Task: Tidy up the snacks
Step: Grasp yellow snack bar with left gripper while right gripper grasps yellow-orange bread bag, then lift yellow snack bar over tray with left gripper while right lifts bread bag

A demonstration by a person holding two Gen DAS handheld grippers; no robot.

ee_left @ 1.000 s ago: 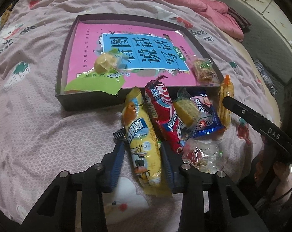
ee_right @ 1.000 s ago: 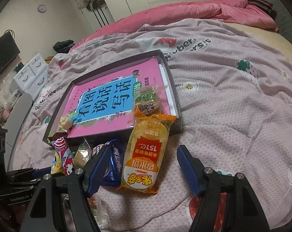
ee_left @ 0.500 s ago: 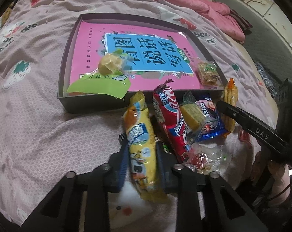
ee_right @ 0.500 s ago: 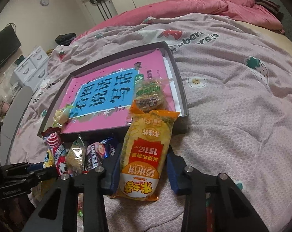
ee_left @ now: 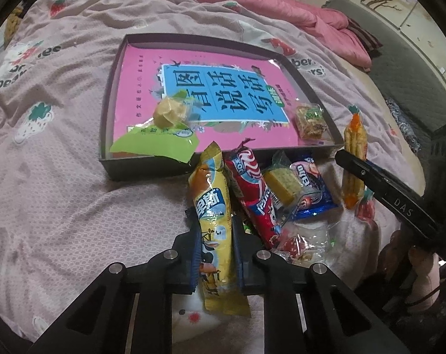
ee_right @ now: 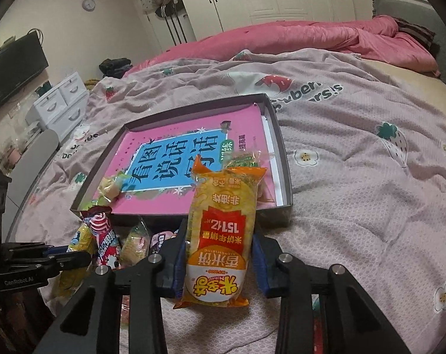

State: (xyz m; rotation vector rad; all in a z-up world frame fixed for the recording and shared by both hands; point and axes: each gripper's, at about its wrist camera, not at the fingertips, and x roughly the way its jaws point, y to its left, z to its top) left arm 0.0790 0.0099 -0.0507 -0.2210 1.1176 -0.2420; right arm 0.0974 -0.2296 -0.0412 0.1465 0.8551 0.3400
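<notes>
- Our left gripper [ee_left: 214, 250] jaws: just closed, clamped on yellow wafer pack [ee_left: 213, 215], lying on the bed just in front of the box [ee_left: 134, 171].
- Right gripper [ee_right: 218, 253] jaws: pinching orange rice-cracker bag [ee_right: 220, 233], its top over box's front edge.

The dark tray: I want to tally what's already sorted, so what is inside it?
Inside the dark tray lie a pink book, a pale yellow wrapped snack, a green wrapper and a clear-wrapped biscuit. The book hides whatever is beneath it.
</notes>
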